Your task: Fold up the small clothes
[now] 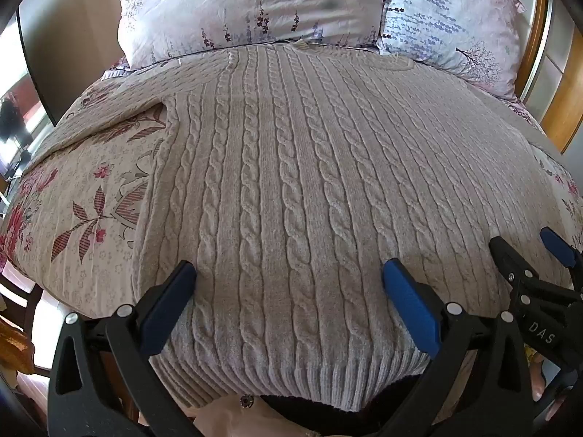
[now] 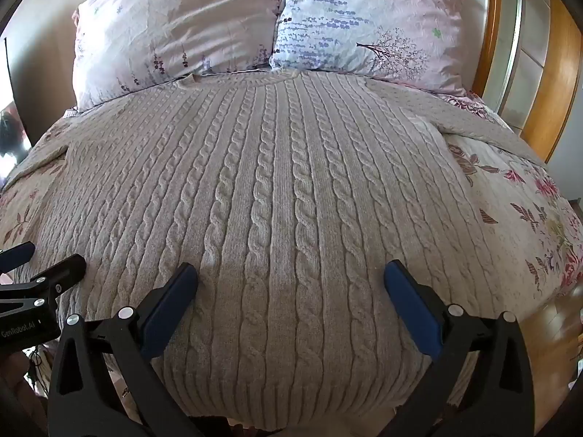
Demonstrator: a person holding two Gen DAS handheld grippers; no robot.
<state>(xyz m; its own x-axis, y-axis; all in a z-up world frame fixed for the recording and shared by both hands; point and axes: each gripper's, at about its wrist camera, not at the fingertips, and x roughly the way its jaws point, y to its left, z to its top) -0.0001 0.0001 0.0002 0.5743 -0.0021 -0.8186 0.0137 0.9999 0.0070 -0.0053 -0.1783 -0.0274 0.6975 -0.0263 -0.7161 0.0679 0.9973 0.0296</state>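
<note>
- Two grippers are in front of me, both hovering over the near end of a beige cable-knit sweater [image 1: 291, 182] spread flat on the floral quilted bedspread [image 1: 73, 218].
- My left gripper [image 1: 289, 302] has its blue-padded fingers spread wide, with only knit showing in the gap; nothing is pinched. It is tipped down toward the ribbed hem [image 1: 291, 378], which I judge is the edge to take first.
- My right gripper [image 2: 291, 300] is spread just as wide and empty, tipped down over the same hem [image 2: 291, 393] further along. It shows at 3 o'clock in the left wrist view, so the two sit near each other, side by side.
- The sweater lies hem toward me and ribbed neckline [image 2: 277, 73] at 12 o'clock, touching the two pale floral pillows [image 2: 182, 29]. That layout suits a fold made away from me or inward from the sides.
- Edges: a sleeve [image 2: 473, 123] runs out toward 2 o'clock in the right wrist view; the other sleeve's start shows near 10 o'clock in the left wrist view. The hem hangs at the bed's near edge, so I think a finger could slip under it there.
- Room: bare bedspread lies at 9 o'clock and at 3 o'clock of the body, enough for turning the sleeves in. The pillows and wooden headboard [image 2: 561, 91] limit travel toward 12 o'clock.
</note>
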